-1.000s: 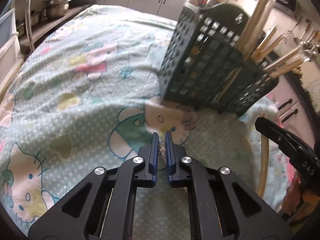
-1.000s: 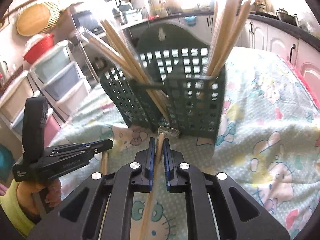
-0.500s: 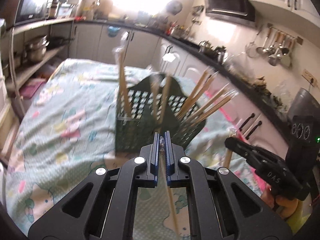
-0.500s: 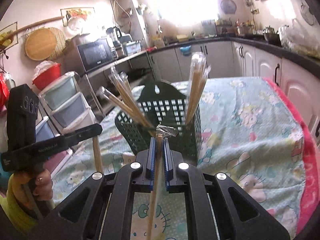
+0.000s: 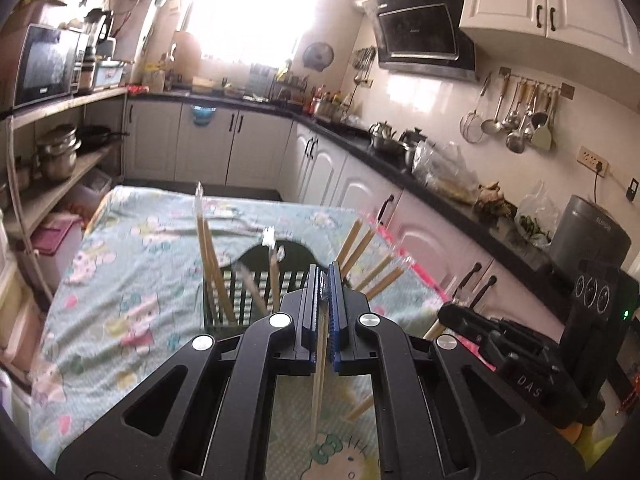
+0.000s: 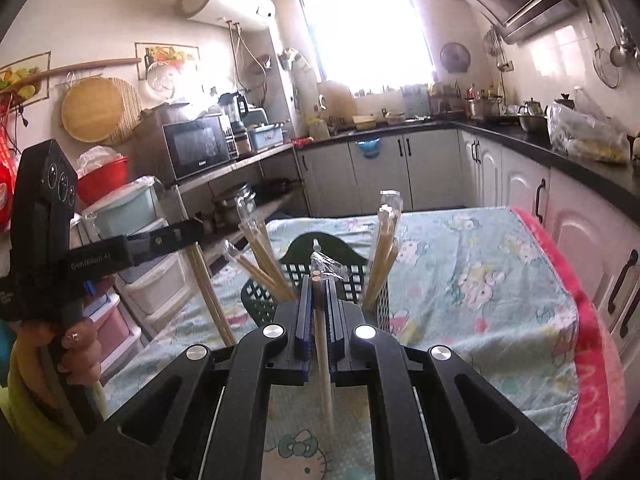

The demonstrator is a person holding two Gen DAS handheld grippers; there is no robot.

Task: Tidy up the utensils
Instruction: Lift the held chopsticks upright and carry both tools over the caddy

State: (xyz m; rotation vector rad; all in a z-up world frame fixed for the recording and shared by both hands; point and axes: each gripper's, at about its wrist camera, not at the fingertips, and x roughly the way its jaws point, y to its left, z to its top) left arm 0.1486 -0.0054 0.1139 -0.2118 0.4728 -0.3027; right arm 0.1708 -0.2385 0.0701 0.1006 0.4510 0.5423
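Two hand-held grippers rise above a cloth-covered surface (image 5: pixel 132 280) in a bright kitchen, each pinching wrapped wooden chopsticks. At lower centre of the left wrist view, the left hand-held gripper (image 5: pixel 324 276) has its blue pads pressed together on a slim chopstick pair (image 5: pixel 319 376) that hangs down between the black arms toward the cartoon-print cloth. At lower centre of the right wrist view, the right hand-held gripper (image 6: pixel 319 284) clamps a second chopstick pair (image 6: pixel 324 360), its crinkled clear wrapper poking up past the fingertips. Just beyond both sets of fingers, at mid-frame, stands the dark green perforated basket (image 6: pixel 320 268) on the cloth, with more wrapped chopsticks (image 6: pixel 384 248) leaning out of it at left and right; which compartment each bundle sits in is hard to tell from here. At the left edge of the right wrist view, a person's hand (image 6: pixel 76 344) in a yellow-green sleeve grips the other tool's handle. White cabinets (image 5: pixel 208 144) and a dark countertop run along the background.
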